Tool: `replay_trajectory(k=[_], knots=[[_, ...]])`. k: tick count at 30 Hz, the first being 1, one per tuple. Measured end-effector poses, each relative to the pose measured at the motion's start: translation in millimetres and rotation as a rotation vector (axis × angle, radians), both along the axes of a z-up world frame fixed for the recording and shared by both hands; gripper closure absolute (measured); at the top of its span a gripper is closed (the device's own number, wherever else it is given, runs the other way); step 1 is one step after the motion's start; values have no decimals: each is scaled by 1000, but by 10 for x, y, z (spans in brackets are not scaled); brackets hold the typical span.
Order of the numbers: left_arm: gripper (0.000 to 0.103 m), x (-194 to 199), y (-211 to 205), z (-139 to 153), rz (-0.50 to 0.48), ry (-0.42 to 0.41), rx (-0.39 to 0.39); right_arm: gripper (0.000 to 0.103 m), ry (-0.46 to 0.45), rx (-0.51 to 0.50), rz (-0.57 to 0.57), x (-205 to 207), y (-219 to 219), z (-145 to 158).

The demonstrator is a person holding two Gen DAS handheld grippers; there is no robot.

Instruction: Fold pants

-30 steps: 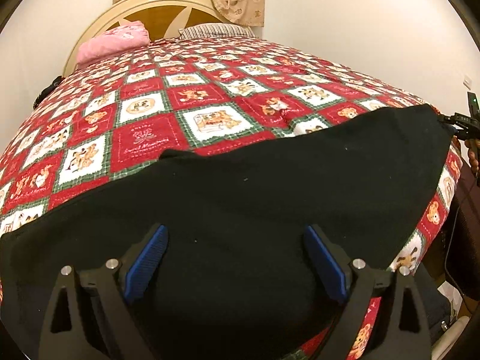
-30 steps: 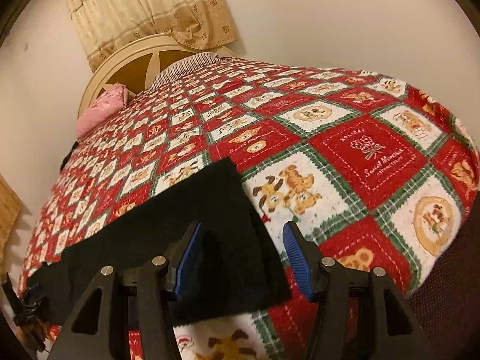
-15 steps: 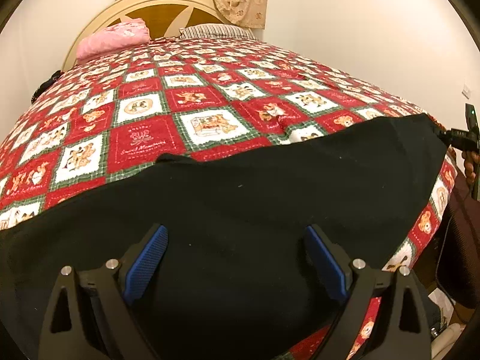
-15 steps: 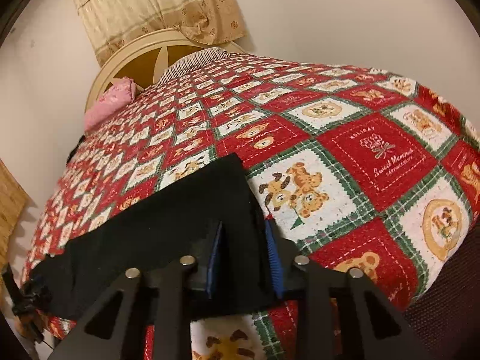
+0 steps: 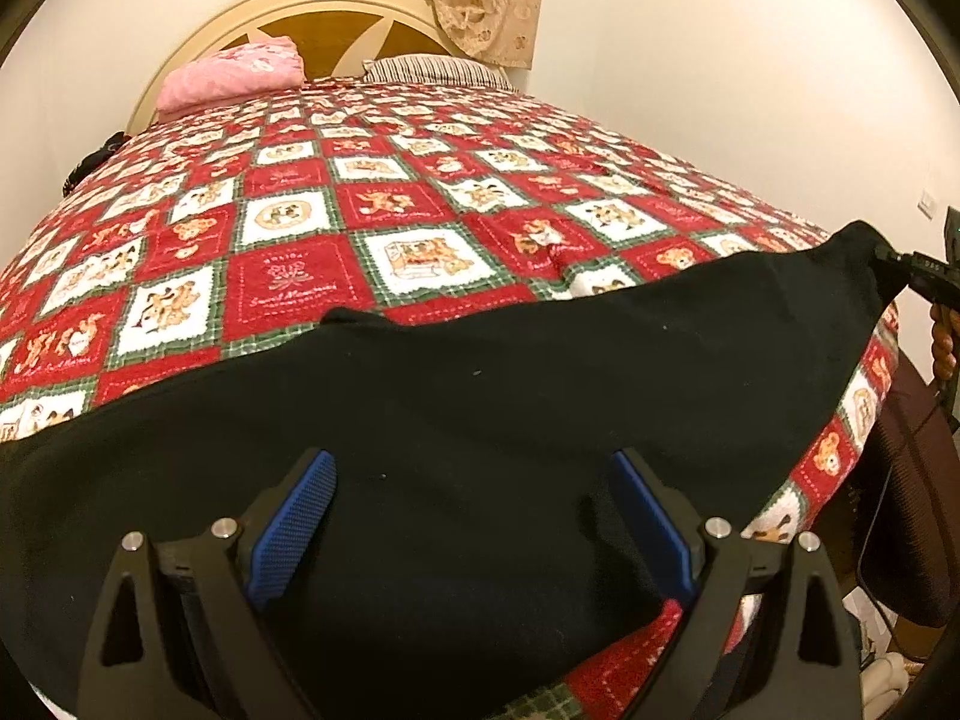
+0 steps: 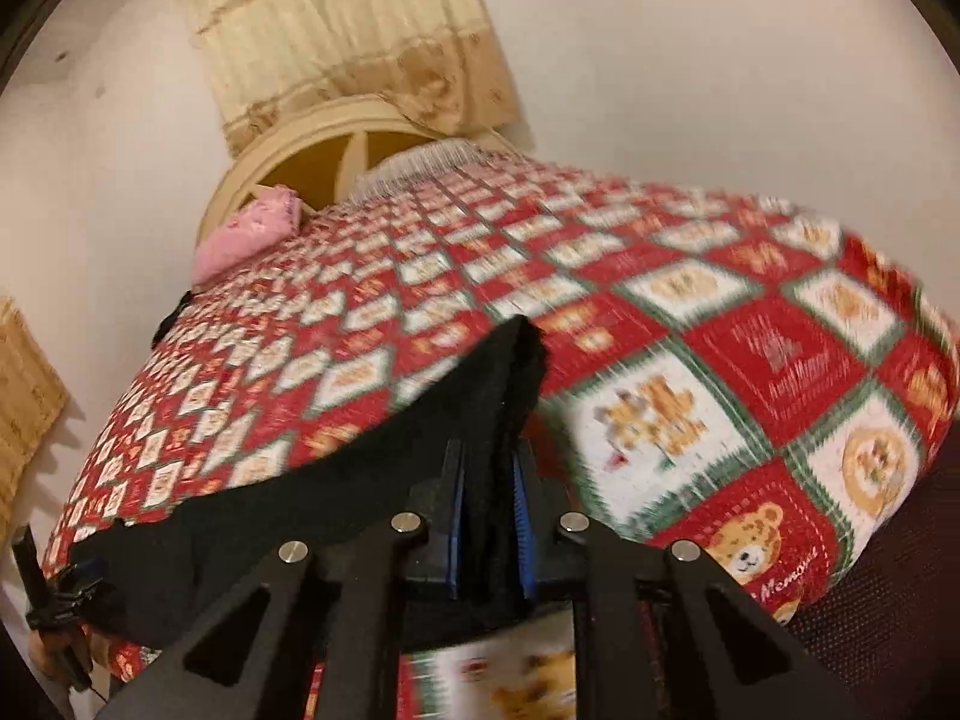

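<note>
Black pants (image 5: pixel 480 420) lie spread across the near end of a bed with a red, white and green patchwork quilt (image 5: pixel 372 210). My left gripper (image 5: pixel 474 510) is open, its blue pads (image 5: pixel 294 516) straddling the wide end of the pants. My right gripper (image 6: pixel 489 516) is shut on the narrow end of the pants (image 6: pixel 336 480), which bunches up between the pads and lifts off the quilt (image 6: pixel 690 360). The right gripper also shows at the far right of the left wrist view (image 5: pixel 918 276), at the pants' corner.
A pink folded cloth (image 5: pixel 228 75) and a striped pillow (image 5: pixel 432 69) lie at the cream headboard (image 5: pixel 336 6). White walls run behind and to the right. A dark chair (image 5: pixel 906 480) stands off the bed's right edge. The right wrist view is motion-blurred.
My right gripper closed on the narrow end of the pants and lifted it. My left gripper stayed open over the wide end and shifted only slightly.
</note>
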State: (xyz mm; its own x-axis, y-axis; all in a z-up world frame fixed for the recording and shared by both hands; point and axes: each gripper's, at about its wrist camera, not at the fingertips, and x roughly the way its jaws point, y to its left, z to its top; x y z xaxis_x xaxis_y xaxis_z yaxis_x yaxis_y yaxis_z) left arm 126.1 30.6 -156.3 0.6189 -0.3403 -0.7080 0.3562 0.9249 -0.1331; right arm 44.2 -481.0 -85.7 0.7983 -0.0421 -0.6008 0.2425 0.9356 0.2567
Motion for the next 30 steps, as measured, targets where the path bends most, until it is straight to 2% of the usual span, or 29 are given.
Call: replay_trajectory(k=[5,13,22,27,30], knots=[[8,-73,-14,43,-8,-9,-28,89,-58,-65,109,-2,520,362],[8,-163,15,79,-15,-14,-56,89,-87,-112,301,85,1418,520],[8,-173,80,85,-13,-7,-99,89,-38,-86,473,334,2219,266],[8,-181,-4,119,-53,-14,-107,89,17,-113,539,491,2632,-11],[8,-172,-92,137,-81,-15,-112,89,58,-97,563,554,2737,-215]])
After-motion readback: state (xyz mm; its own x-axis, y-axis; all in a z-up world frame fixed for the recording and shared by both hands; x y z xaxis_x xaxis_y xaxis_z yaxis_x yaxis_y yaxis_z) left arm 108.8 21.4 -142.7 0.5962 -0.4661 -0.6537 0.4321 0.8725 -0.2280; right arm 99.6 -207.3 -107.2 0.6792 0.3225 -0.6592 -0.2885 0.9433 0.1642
